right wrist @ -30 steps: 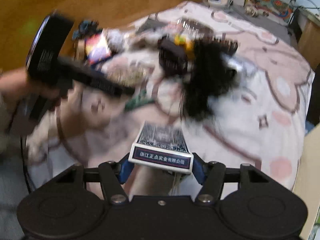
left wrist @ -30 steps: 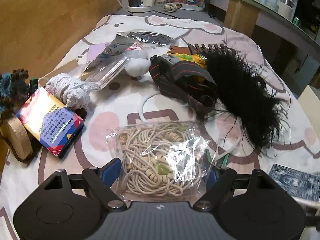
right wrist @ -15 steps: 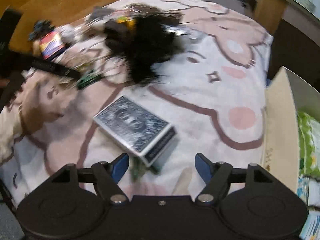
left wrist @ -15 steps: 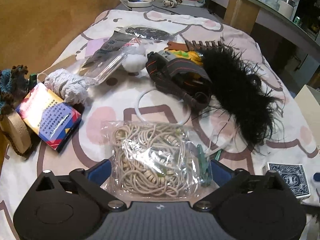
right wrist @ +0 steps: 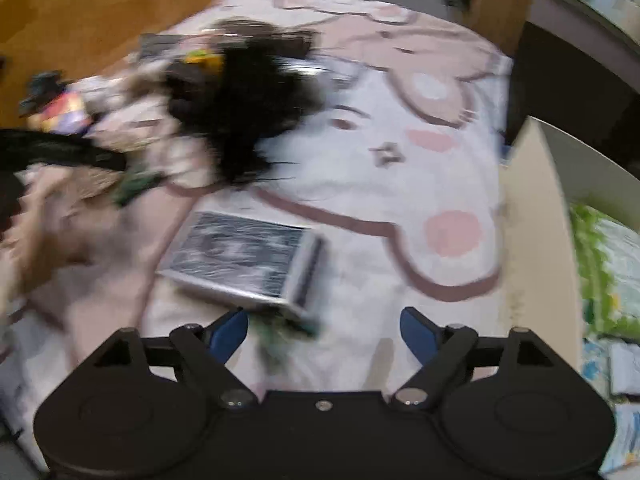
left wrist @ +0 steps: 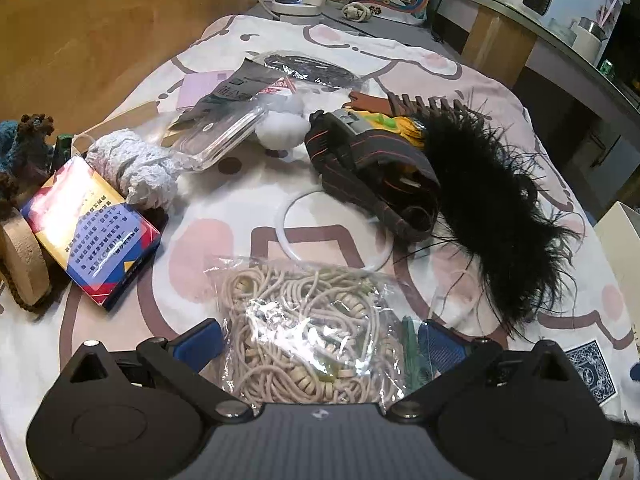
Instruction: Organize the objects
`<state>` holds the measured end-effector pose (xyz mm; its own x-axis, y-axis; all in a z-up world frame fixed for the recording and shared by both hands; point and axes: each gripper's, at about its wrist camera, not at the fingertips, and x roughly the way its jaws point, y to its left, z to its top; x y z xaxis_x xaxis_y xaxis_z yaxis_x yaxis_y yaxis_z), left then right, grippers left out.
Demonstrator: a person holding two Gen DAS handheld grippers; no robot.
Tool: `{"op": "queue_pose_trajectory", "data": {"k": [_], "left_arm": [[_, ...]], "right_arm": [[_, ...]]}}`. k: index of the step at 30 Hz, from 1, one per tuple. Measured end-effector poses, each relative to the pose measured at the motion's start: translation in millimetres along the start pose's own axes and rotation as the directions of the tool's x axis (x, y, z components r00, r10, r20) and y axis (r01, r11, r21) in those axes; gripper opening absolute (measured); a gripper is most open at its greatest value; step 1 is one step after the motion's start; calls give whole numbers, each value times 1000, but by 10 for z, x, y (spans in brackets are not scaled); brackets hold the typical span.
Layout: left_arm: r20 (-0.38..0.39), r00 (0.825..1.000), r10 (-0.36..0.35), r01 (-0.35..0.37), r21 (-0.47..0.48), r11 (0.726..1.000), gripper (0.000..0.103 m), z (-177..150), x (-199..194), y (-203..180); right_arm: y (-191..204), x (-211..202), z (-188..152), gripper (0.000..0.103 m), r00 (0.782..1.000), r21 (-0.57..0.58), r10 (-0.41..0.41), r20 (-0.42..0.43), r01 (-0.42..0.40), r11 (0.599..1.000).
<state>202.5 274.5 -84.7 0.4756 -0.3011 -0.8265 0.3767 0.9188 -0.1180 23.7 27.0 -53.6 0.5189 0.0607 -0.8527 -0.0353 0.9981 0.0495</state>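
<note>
A clear bag of beige cords (left wrist: 312, 332) lies on the patterned bedspread (left wrist: 248, 200) between the wide-apart fingers of my left gripper (left wrist: 320, 346). The gripper is open and its pads stand off the bag. A green clip (left wrist: 412, 352) sits by the right finger. In the blurred right wrist view a dark blue card deck (right wrist: 244, 256) lies flat on the bedspread, just ahead and left of my right gripper (right wrist: 322, 330). Its jaws are opening and nothing is between them. The same deck (left wrist: 592, 368) shows at the lower right of the left wrist view.
A black feathery piece (left wrist: 492, 200), a dark strapped pouch (left wrist: 376, 176), a white ring (left wrist: 332, 236), a colourful box (left wrist: 92, 228), white crochet (left wrist: 136, 168) and a clear package (left wrist: 216, 136) crowd the bed. A cardboard box (right wrist: 532, 240) holding green items stands at the right edge.
The left jaws spread away from the cord bag, which stays on the bed. The right gripper let go of the card deck, which now lies on the bedspread, and its jaws kept widening.
</note>
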Motion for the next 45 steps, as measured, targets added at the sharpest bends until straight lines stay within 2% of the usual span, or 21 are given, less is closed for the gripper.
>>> {"op": "queue_pose_trajectory", "data": {"k": [3, 6, 13, 16, 19, 21, 27, 30, 32, 33, 34, 35, 36, 38, 40, 43, 45], "left_arm": [[-2, 1000, 6, -6, -2, 1000, 103, 18, 27, 3], [-2, 1000, 15, -15, 6, 1000, 103, 24, 49, -8], [-1, 999, 40, -40, 32, 999, 103, 24, 94, -42], [-7, 999, 35, -35, 27, 999, 103, 32, 100, -29], [-14, 999, 30, -29, 25, 999, 103, 36, 103, -18], [-19, 1000, 18, -17, 17, 1000, 102, 47, 102, 6], [-9, 1000, -4, 4, -38, 999, 90, 76, 38, 101], [20, 1000, -22, 24, -79, 997, 81, 90, -24, 159], [49, 998, -26, 30, -95, 995, 81, 106, -85, 175], [61, 998, -22, 28, -90, 996, 81, 116, -111, 166], [76, 997, -17, 23, -82, 996, 81, 121, -142, 149], [89, 996, -16, 22, -71, 997, 81, 127, -177, 124], [95, 995, -23, 29, -62, 998, 81, 133, -205, 107], [108, 993, -53, 58, -45, 997, 81, 130, -266, 58], [112, 990, -80, 83, -19, 996, 81, 113, -321, -20], [104, 987, -123, 120, 35, 992, 81, 82, -375, -161], [95, 984, -152, 146, 64, 987, 81, 60, -393, -241]], "right_arm": [[148, -48, 57, 93, 999, -12, 17, 36, -17, 1000], [287, -12, 156, 98, 998, 3, -28, 63, 28, 1000], [469, 316, 354, 99, 994, 84, -109, -19, 110, 990], [458, 415, 352, 100, 995, 137, -92, -47, 98, 986], [464, 458, 330, 97, 993, 130, -111, -33, 115, 985], [440, 442, 304, 93, 996, 132, -91, -6, 91, 987], [459, 379, 284, 91, 995, 82, -90, 33, 87, 993], [433, 287, 295, 91, 995, 83, -76, 68, 70, 994], [390, 189, 315, 91, 992, 88, -77, 102, 68, 994], [366, 149, 323, 89, 990, 92, -80, 117, 69, 993], [326, 88, 337, 76, 984, 101, -109, 138, 96, 990], [274, 51, 354, 40, 980, 112, -136, 143, 121, 986], [191, 1, 365, 33, 978, 144, -136, 160, 113, 983], [-9, -54, 379, 34, 980, 223, -115, 160, 77, 972], [-116, -57, 352, 36, 981, 246, -124, 152, 84, 966], [-216, -70, 284, 51, 984, 253, -103, 147, 63, 965], [-213, -88, 263, 69, 986, 223, -65, 156, 29, 974]]}}
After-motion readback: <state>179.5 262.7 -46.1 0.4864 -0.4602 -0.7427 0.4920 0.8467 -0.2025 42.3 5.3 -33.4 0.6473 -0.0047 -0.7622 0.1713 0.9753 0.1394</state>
